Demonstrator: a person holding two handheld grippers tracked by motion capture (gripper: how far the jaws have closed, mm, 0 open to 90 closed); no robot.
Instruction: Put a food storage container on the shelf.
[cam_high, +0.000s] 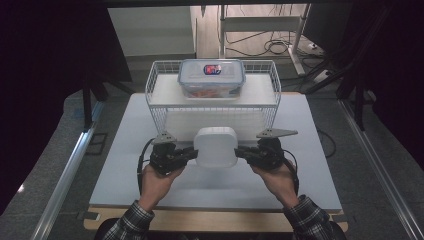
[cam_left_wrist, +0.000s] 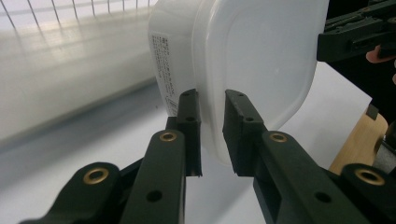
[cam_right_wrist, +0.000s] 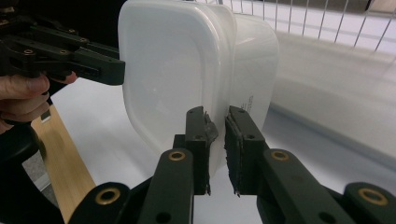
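Left gripper (cam_high: 192, 152) and right gripper (cam_high: 241, 152), level and facing inward, each pinch the white container's (cam_high: 215, 146) rim.

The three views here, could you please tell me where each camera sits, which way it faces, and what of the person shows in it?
High view: above the person's side, looking forward and down on the white table; both forearms, the left gripper and the right gripper show.
Left gripper view: rides the left gripper, looking along its jaws, shut on the white container's rim; the other gripper shows top right.
Right gripper view: rides the right gripper, jaws shut on the opposite rim; the left hand shows.
All three share the container; the wire basket lies behind it.
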